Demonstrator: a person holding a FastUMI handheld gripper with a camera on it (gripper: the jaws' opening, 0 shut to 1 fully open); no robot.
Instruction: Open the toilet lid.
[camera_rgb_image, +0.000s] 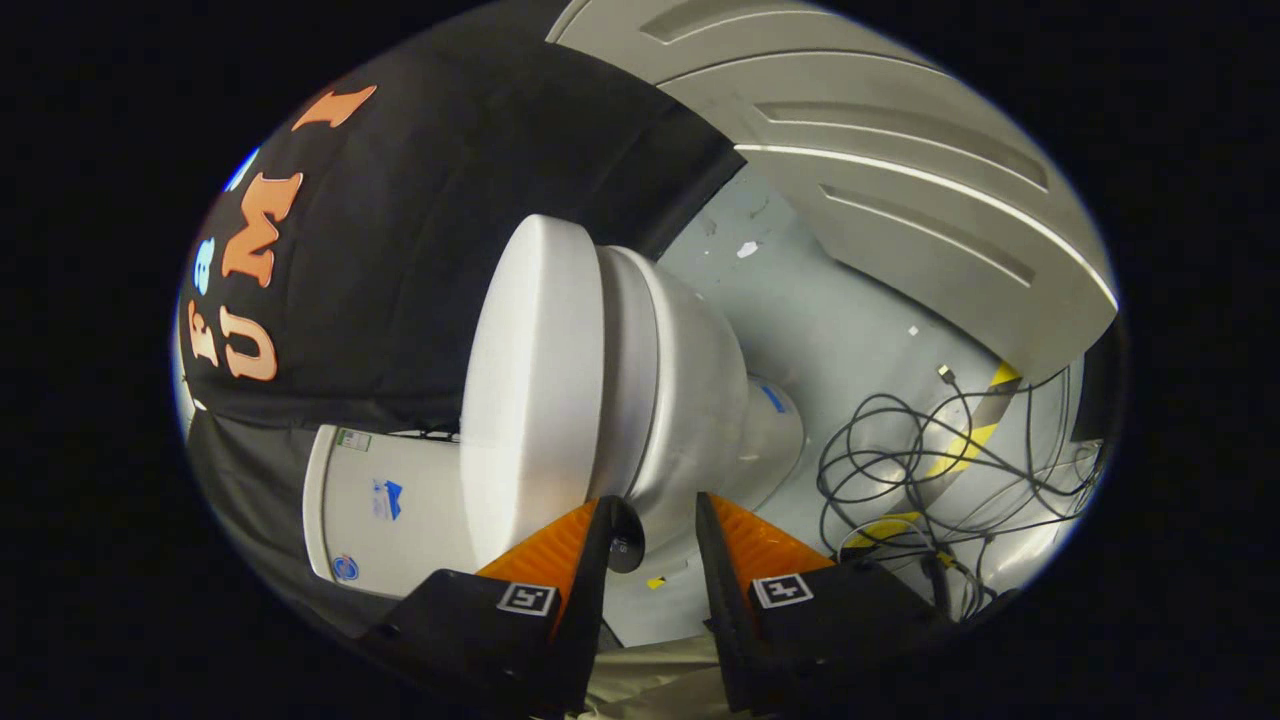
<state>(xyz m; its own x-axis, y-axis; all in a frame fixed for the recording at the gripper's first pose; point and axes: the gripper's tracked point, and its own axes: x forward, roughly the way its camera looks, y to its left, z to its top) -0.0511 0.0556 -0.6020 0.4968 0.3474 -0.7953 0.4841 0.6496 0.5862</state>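
Observation:
The view is rolled sideways. A white toilet stands against the black cloth wall, its lid (530, 390) down on the bowl (690, 400). The tank (390, 510) sits behind the lid, with small stickers on it. My gripper (655, 515) is open and close to the toilet's side. One fingertip (600, 520) lies at the lid's edge, where lid and bowl meet. The other fingertip (712, 515) is in front of the bowl's lower side. Between the fingers I see the bowl's wall and a strip of floor; neither finger presses on anything.
Loose black cables (900, 470) lie tangled on the grey floor (830, 310) beside the toilet's base, over a strip of yellow-and-black tape (965, 440). A grey panelled door (900, 170) stands beyond the floor. The black cloth wall (420, 250) backs the toilet.

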